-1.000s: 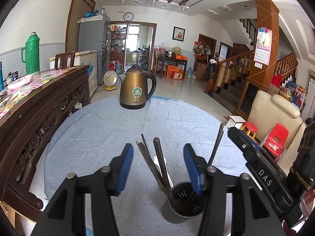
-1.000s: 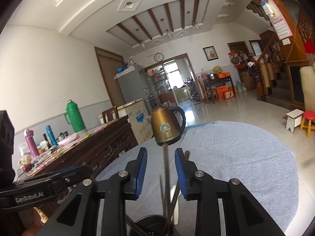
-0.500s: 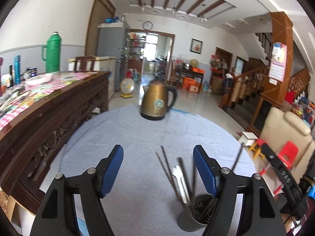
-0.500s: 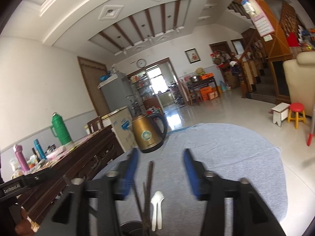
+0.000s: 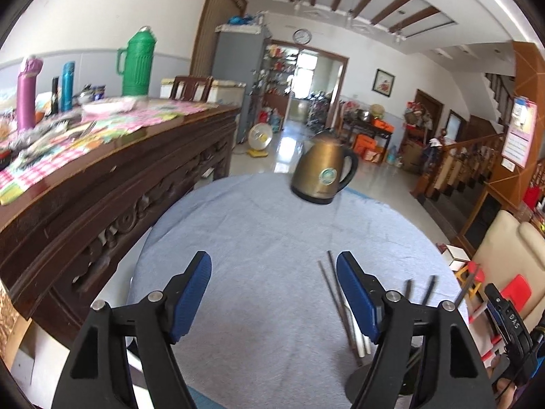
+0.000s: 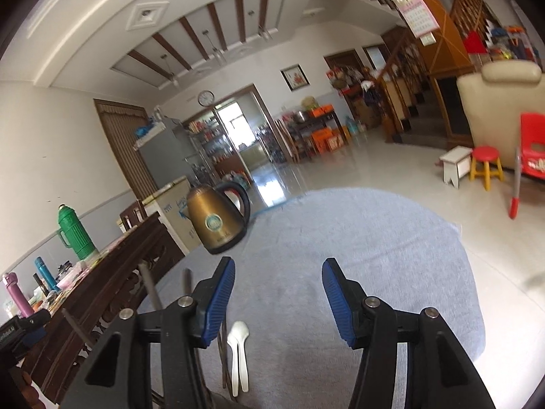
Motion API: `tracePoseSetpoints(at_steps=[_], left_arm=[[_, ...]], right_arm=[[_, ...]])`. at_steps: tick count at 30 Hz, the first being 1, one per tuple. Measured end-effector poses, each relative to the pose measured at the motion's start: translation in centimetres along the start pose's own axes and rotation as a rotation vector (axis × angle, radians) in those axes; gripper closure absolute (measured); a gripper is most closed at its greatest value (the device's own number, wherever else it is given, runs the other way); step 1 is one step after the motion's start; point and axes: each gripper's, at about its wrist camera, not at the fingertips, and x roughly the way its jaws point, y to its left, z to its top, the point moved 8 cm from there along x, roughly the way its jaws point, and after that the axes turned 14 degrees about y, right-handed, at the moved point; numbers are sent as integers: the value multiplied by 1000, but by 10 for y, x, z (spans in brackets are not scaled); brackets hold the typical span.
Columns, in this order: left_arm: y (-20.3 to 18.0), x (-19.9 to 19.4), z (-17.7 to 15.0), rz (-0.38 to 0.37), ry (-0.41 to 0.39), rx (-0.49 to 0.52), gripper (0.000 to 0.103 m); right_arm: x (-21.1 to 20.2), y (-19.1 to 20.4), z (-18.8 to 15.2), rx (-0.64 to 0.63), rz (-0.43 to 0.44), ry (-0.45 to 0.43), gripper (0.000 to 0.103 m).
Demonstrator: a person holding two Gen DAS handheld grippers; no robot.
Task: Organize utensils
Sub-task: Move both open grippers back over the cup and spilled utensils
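Dark chopsticks (image 5: pixel 335 298) stand in a grey metal holder (image 5: pixel 356 387) at the lower right of the left wrist view, partly hidden behind one finger. My left gripper (image 5: pixel 274 293) is open over the blue-grey cloth (image 5: pixel 265 231), to the left of the holder, with nothing between its blue pads. In the right wrist view the chopsticks (image 6: pixel 151 291) and two white spoons (image 6: pixel 238 349) rise from the bottom edge, left of my right gripper (image 6: pixel 279 301). It is open and holds nothing.
A bronze kettle (image 5: pixel 323 177) stands at the far side of the round table. A dark carved sideboard (image 5: pixel 102 191) with flasks and clutter runs along the left. A cream armchair (image 6: pixel 500 102) and red stools sit on the floor to the right.
Both grippers opened wider and drew away from the holder. The left moved left and the right moved right, so the chopstick once between the right jaws now stands to their left.
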Motion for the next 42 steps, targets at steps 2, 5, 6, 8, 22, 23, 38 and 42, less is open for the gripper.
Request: tracePoseSetpoints(at_steps=[2,5,6,8,22,23,38,42], left_arm=[[3,6,-1,12,22,-12,26],[9,20,-6,39,65,-25,26],[12,23,-8,44,78,-27,26],[16,30,-11,53,101,-32,26],[32,80,-36,107,270,-54,26],[33,84,-38,109,280,-54,26],[32,127,-51,147,380,-9,26],[29,141,-55,153,407,12,26]], right_arm=[[5,-7,-2,14,3,19,48],[13,-14,-5,30,7,50,50],[14,-16,-7,35,8,58,50],[19,-19,-10,43,10,79,51],[60,-29,-30,72,21,238,53],[63,-28,-32,71,18,245,53],[138,-16,-46,-98,46,504,53],[170,-6,-43,-145,67,574,53]])
